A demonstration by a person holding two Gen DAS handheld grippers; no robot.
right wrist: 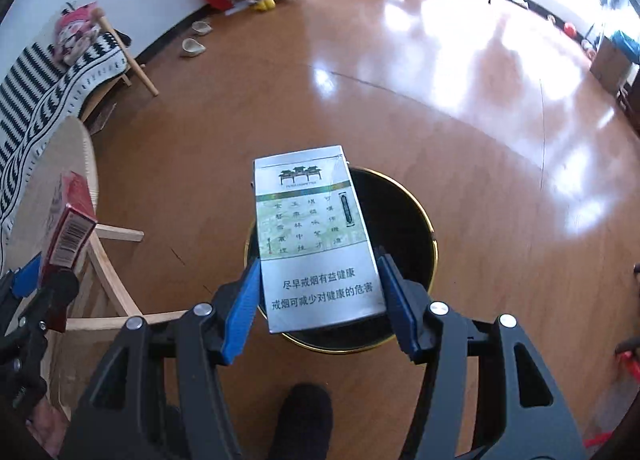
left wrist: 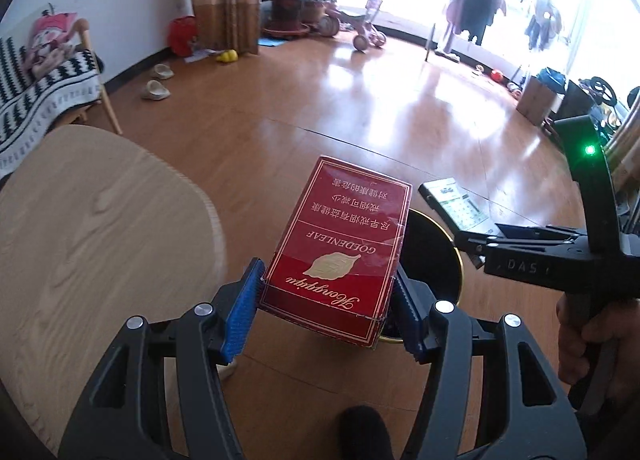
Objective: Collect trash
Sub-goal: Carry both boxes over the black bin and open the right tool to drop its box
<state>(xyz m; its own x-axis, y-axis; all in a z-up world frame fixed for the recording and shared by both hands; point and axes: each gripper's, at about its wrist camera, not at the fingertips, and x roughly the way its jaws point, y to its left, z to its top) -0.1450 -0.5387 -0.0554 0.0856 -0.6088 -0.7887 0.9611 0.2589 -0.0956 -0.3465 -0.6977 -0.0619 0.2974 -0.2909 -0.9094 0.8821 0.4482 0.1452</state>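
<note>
Both my grippers hold cigarette packs over the round black gold-rimmed trash bin (right wrist: 404, 219).

My left gripper (left wrist: 326, 312) pinches the red gold-leaf cigarette pack (left wrist: 340, 248) by its sides, above the bin's left edge; my right gripper (right wrist: 318, 300) pinches the silver-white cigarette pack (right wrist: 316, 244), right above the bin's opening. The light round wooden table (left wrist: 92, 227) sits left of the bin, on glossy wood floor (right wrist: 400, 99).
</note>
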